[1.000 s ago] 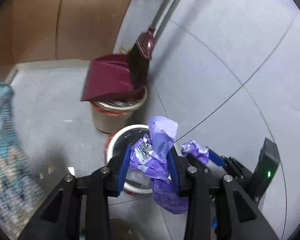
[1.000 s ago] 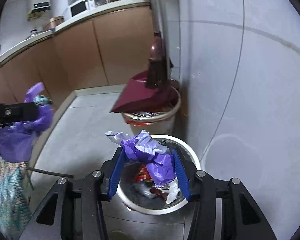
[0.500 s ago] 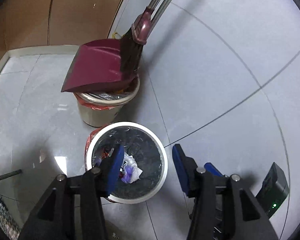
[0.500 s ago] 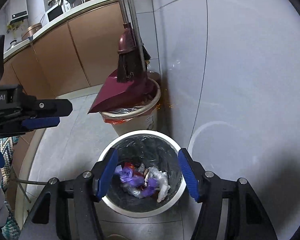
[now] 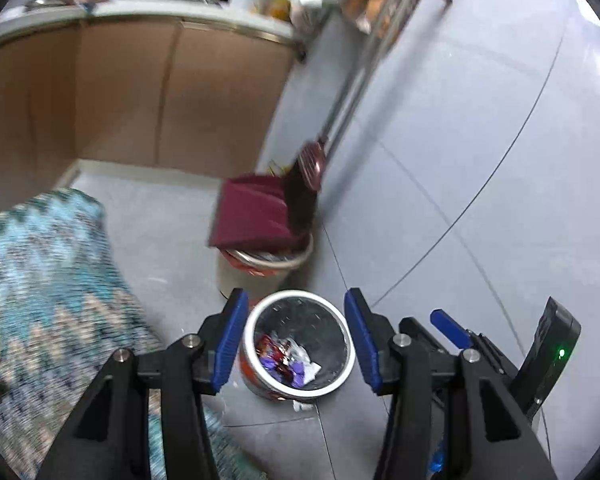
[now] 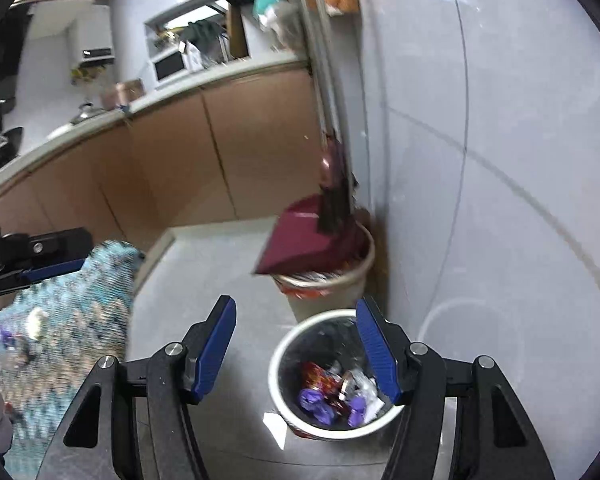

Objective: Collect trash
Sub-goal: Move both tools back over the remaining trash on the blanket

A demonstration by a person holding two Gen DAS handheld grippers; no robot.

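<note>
Both hand-held grippers were raised above a tiled floor (image 5: 172,240) beside a pale tiled wall (image 5: 480,140). The left gripper (image 5: 296,340) had its blue-padded jaws parted with nothing between them; seen through the gap, well below, stood a round white-rimmed bin (image 5: 350,354) with a dark liner. The right gripper (image 6: 296,354) likewise had its jaws apart and empty, the same bin (image 6: 274,364) lying below and toward its right finger (image 6: 376,350). The trash (image 6: 336,394), a loose heap of purple, red and white crumpled wrappers, lay at the bottom of this bin and touched neither gripper; in the left wrist view the same trash (image 5: 288,360) appeared as a small cluster on the liner. Just behind the bin, against the wall, stood a second, beige bin (image 6: 332,292) with a red-orange liner edge, and a maroon dustpan (image 6: 300,240) rested across its mouth, with a dark-bristled broom (image 6: 334,200) leaning upright against the wall above it. Brown cabinet fronts (image 6: 172,168) under a light countertop (image 6: 100,120) closed the far side of the floor. A blue-green zigzag-patterned fabric (image 5: 40,280), blurred, occupied the left of both views. The left gripper's body also showed at the left edge of the right wrist view.
</note>
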